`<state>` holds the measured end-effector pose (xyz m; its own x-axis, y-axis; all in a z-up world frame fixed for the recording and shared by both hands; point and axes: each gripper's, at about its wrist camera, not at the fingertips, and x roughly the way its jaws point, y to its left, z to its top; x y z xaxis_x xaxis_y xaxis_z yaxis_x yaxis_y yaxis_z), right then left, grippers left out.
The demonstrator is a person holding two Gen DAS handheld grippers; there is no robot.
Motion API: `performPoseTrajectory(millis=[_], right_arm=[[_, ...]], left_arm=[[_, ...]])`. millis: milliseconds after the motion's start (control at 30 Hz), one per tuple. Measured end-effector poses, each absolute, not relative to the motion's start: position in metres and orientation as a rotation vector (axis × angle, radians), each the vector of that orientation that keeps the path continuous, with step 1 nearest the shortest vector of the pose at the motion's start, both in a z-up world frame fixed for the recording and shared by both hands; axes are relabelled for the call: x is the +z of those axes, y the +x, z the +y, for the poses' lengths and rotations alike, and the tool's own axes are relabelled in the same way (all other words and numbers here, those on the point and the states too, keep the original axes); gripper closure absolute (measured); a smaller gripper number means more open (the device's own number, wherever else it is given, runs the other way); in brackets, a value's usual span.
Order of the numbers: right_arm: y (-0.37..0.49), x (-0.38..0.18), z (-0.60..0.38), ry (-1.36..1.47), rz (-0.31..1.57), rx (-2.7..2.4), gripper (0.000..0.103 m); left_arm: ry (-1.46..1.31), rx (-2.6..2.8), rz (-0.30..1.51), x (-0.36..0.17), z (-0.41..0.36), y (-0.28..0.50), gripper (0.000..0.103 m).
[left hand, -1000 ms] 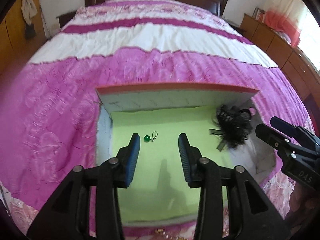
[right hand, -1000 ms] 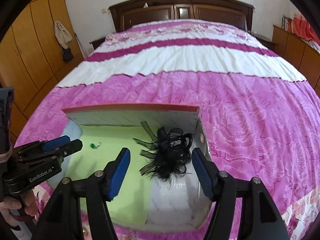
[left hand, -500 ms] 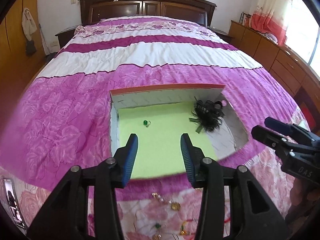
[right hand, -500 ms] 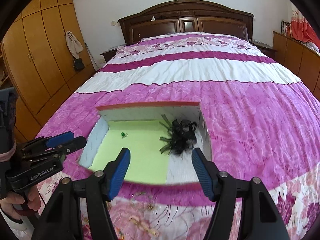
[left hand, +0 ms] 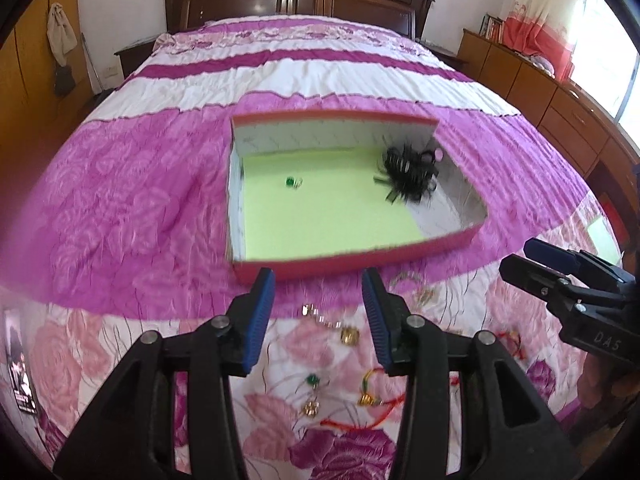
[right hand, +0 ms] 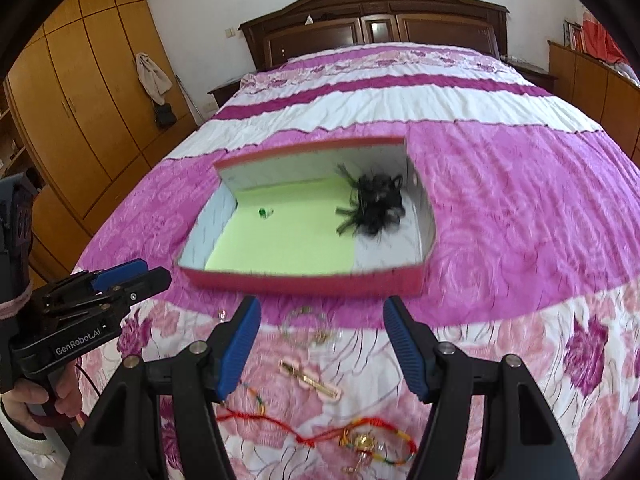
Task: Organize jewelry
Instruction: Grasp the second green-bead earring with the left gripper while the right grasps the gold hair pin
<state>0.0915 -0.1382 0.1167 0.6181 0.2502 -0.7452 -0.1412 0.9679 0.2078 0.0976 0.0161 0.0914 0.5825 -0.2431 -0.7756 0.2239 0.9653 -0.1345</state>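
Motion blur smears the small pieces on the bed (left hand: 132, 208); a phone (left hand: 20, 364) is cut off at left edge. Red-walled box (left hand: 352, 262) sits ahead w/ green bead (left hand: 289, 181) and black hair bow (left hand: 410, 174) inside. Left gripper (left hand: 318, 312) hovers, jaws spread, over gold chain (left hand: 332, 326). Right gripper (right hand: 320, 344) hovers, jaws spread wide, above gold hair clip (right hand: 310, 378) & red cord bracelet (right hand: 320, 438).

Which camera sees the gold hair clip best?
The right wrist view: the gold hair clip lies in plain sight on the bedspread between the open right gripper fingers. In the left wrist view I cannot pick it out among the blurred jewelry.
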Motion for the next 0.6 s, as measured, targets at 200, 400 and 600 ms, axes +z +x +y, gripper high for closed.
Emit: performPoseTrajectory(millis=[200,400,600], right_arm=[[0.08,0.096,-0.136,0.141,0.929,0.229,0.037],[0.075,0.074,-0.129,0.124,0.983,0.242,0.037],[0.073,0.054,-0.123,0.104,1.036,0.251,0.037]], left_arm=[[-0.037,-0.273,0.965,0.069,0.019,0.085,0.066],[-0.004,-0.274,0.997,0.052,0.016,0.075,0.066],[0.026,-0.27,1.031,0.035,0.013,0.071,0.066]])
